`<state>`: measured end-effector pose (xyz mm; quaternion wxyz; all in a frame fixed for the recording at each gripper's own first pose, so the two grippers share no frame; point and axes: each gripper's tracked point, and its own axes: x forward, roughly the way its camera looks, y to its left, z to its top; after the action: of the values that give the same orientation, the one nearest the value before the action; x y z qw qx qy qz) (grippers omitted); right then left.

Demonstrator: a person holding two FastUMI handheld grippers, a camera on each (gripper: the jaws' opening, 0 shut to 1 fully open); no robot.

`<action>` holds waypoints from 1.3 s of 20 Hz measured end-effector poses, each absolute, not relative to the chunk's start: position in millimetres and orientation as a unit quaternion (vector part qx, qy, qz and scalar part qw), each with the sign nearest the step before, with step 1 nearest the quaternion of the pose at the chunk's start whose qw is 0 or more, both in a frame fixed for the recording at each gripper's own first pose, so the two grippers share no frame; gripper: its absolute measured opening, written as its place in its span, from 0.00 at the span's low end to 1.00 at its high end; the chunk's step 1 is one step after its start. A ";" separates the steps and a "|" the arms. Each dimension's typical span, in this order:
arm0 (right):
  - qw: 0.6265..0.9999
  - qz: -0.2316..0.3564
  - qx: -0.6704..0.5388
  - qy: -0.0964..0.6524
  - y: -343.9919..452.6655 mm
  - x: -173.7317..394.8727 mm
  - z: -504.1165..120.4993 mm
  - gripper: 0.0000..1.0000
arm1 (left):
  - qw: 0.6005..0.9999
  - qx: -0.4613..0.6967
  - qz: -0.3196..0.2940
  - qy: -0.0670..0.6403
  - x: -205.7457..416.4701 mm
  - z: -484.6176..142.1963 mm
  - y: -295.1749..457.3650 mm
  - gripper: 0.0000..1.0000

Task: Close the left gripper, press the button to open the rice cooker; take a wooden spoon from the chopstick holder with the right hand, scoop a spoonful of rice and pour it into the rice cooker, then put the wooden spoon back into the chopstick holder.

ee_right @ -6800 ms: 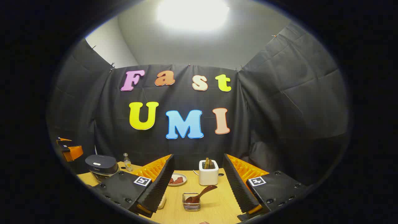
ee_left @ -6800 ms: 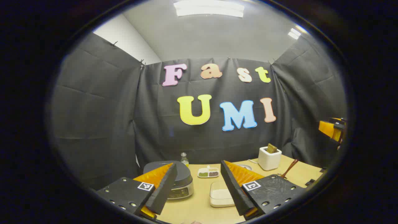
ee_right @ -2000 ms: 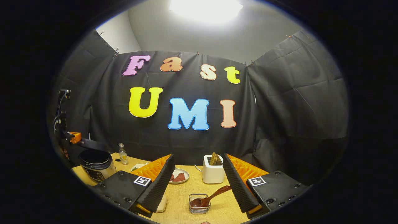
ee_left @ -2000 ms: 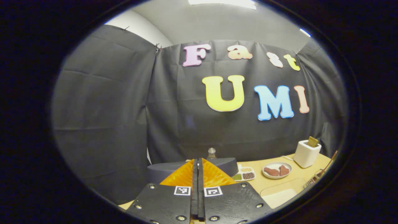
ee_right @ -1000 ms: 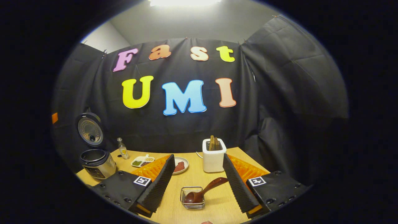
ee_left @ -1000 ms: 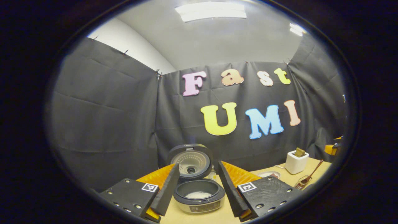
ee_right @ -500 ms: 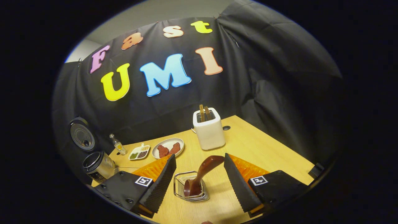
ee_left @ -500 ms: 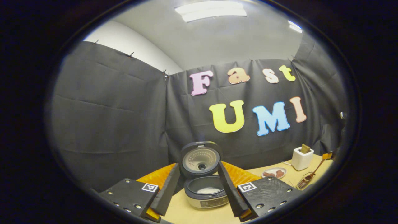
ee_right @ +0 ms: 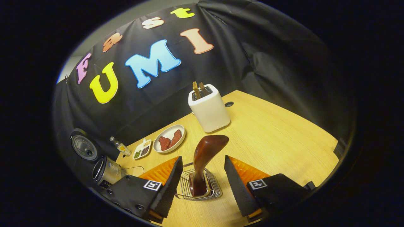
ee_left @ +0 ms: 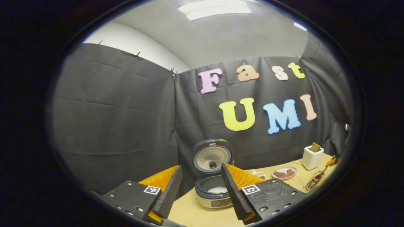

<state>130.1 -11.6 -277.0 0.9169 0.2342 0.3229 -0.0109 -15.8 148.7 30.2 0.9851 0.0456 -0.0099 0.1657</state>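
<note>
The right hand-held gripper (ee_right: 202,186) is spread wide, holding nothing, its fingers either side of the dark brown wooden spoon (ee_right: 204,157), which stands handle-up in the wire chopstick holder (ee_right: 199,189) near the light wood worktop's (ee_right: 271,132) front edge. A white toaster (ee_right: 209,108) and a white plate of red pieces (ee_right: 169,138) stand behind. The left hand-held gripper (ee_left: 199,192), also wide open and empty, frames the silver rice cooker (ee_left: 214,197), whose lid is raised.

Black screw-studded gripper plates (ee_left: 202,201), square coded tags, ridged jaws.
</note>
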 end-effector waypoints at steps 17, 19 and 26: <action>0.944 0.007 0.192 0.269 7.3 138.8 -204.0 0.10 | 0.988 0.026 0.150 -0.005 8.2 11.0 169.3 0.76; 0.949 0.013 0.184 0.254 15.5 140.8 -187.0 0.10 | 0.989 0.025 0.144 -0.005 16.4 7.9 171.5 0.77; 0.950 0.069 0.192 0.236 93.6 149.4 -155.1 0.10 | 0.991 0.014 0.131 0.001 37.9 -5.2 193.0 0.76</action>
<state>149.4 93.6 -155.1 0.9500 0.1917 0.2365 0.0689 37.9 193.0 -5.2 0.9913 0.0139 0.0013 0.1306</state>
